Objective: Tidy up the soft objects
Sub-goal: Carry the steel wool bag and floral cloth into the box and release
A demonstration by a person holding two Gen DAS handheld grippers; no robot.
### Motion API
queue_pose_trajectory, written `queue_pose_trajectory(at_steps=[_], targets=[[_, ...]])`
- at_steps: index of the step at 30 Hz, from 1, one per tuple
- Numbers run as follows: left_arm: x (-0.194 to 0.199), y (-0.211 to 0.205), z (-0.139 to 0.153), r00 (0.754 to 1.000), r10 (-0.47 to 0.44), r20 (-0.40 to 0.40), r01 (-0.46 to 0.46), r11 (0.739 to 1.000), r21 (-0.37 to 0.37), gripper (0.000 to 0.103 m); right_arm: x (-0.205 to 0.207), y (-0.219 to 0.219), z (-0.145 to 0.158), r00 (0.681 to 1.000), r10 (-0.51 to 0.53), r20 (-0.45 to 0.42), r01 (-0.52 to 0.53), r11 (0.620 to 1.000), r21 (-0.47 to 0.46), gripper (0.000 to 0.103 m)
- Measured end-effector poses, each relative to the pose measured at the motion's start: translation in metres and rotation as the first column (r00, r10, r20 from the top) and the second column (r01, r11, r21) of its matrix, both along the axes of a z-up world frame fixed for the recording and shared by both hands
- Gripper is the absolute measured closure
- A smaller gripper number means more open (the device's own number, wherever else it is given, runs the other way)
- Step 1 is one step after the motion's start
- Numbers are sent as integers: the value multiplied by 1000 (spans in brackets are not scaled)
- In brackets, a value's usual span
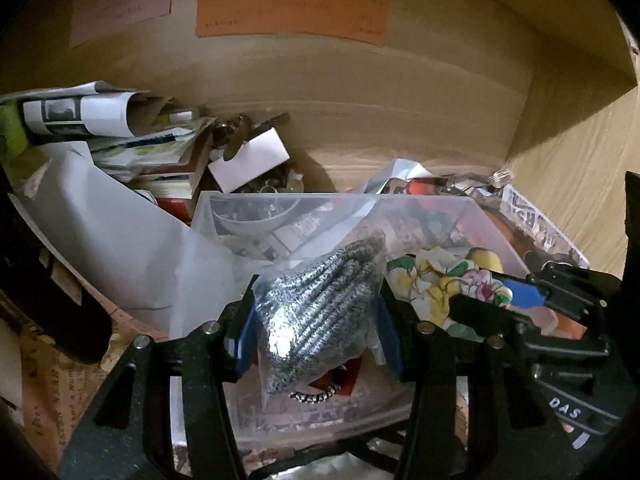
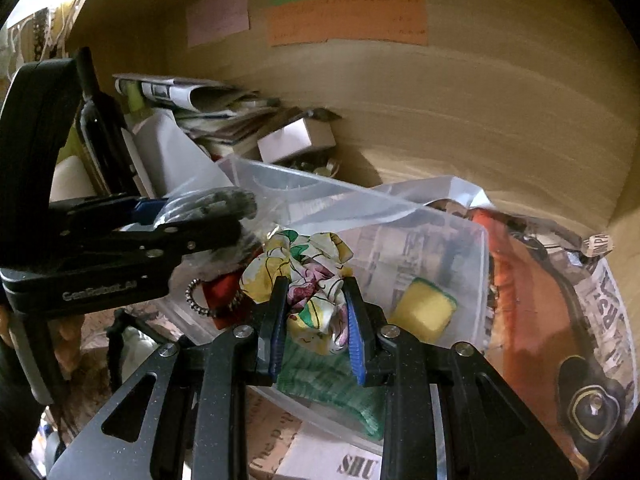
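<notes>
My left gripper (image 1: 316, 332) is shut on a clear bag holding a grey knitted cloth (image 1: 320, 300), held over a clear plastic bin (image 1: 224, 208). My right gripper (image 2: 316, 328) is shut on a crumpled floral cloth (image 2: 308, 276) over the same bin (image 2: 472, 248). The floral cloth (image 1: 448, 280) and right gripper (image 1: 520, 300) show at the right of the left wrist view. The left gripper (image 2: 224, 220) and the bagged grey cloth (image 2: 224, 204) show at the left of the right wrist view. In the bin lie a yellow sponge (image 2: 424, 312), a green cloth (image 2: 336, 388) and a red item with a beaded ring (image 2: 216, 296).
The bin sits inside a wooden cabinet with coloured paper notes (image 2: 348, 20) on its back wall. Rolled papers and books (image 1: 104, 120), a white box (image 1: 252, 160) and a dark bottle (image 2: 100, 128) crowd the left. An orange bag on newspaper (image 2: 536, 304) lies to the right.
</notes>
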State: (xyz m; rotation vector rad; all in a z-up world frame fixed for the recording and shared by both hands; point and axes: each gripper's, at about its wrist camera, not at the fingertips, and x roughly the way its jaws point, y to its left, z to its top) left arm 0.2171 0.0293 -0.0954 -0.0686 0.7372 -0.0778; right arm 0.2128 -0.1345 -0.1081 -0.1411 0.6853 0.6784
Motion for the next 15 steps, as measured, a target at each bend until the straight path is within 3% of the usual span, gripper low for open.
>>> queue_pose_trajectory(at_steps=[4,8,11,15], targets=[[4,-3,-5,1000,-9,-19,9,1000,9,48,0,4,-3,1000,6,1,-6,1000,-20,76],[0,-3,-6,1000,-15,-25,15,1000,3,43,0,4,-2,1000,9,2,-9,1000,-28,64],[-11,-2,2,1000,-8,6,8,1000,2,33,-2,2,2,1000,6,9,-6,1000,-21,56],[-32,1,20,998,-10,64,11,1000,-8,28,-9,-5,11,1000,7,26,-7,1000,5,54]])
